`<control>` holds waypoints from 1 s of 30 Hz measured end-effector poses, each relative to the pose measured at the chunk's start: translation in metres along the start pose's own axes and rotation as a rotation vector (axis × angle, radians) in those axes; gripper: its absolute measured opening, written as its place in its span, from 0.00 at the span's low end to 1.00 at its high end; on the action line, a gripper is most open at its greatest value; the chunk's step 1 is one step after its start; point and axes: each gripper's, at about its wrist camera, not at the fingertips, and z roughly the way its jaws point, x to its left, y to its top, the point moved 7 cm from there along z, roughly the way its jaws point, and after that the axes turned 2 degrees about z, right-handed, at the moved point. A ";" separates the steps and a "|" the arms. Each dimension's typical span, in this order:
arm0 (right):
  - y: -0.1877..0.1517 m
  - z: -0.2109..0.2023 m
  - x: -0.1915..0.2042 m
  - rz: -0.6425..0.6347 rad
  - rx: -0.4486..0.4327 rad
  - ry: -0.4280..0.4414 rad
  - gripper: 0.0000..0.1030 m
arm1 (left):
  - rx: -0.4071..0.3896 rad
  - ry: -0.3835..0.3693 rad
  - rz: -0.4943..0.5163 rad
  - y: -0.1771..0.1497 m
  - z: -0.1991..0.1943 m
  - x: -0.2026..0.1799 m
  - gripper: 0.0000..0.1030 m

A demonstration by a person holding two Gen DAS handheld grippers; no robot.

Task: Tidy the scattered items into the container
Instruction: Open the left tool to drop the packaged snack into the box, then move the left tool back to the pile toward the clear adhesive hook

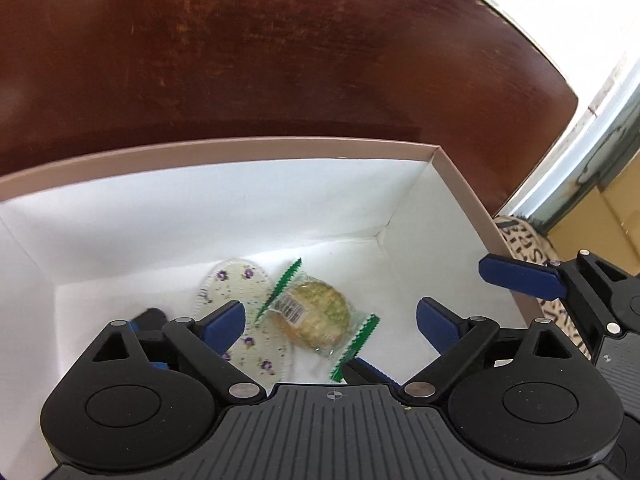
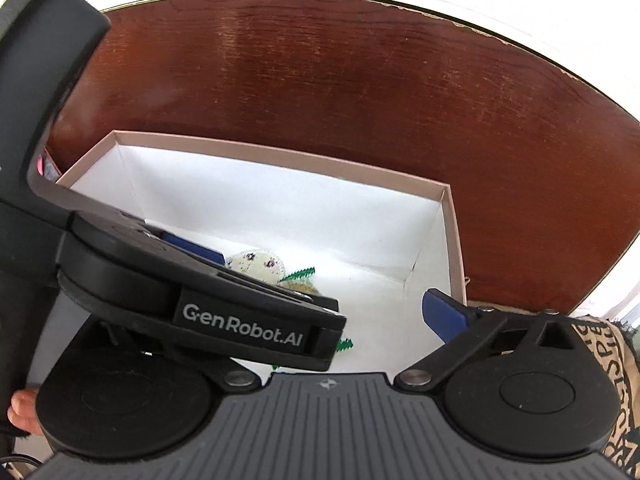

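A white box with a brown rim (image 1: 248, 148) sits on a dark wooden table. Inside it lie a wrapped round cookie (image 1: 320, 314) with green sealed ends and a floral oval insole (image 1: 240, 312). A dark blue-and-black item (image 1: 150, 316) lies partly hidden behind my left finger. My left gripper (image 1: 332, 320) is open and empty, low over the cookie. My right gripper (image 2: 324, 304) is open over the box (image 2: 280, 156); its left finger is hidden behind the left gripper's body (image 2: 180, 288). The insole (image 2: 256, 264) and cookie wrapper (image 2: 300, 276) peek out.
The right gripper's blue finger (image 1: 520, 276) shows beyond the box's right wall. A patterned cloth (image 1: 528, 248) lies off the table's right edge, with a cardboard box (image 1: 600, 216) beyond. The wooden table (image 2: 360, 80) stretches behind the box.
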 end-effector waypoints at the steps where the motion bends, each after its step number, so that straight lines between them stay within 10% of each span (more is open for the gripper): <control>1: 0.001 0.002 -0.001 0.007 0.006 0.004 0.99 | -0.007 0.006 0.013 -0.001 -0.003 -0.001 0.96; 30: -0.008 -0.083 0.028 0.042 -0.073 0.007 1.00 | -0.155 0.068 0.105 -0.030 -0.106 -0.033 0.96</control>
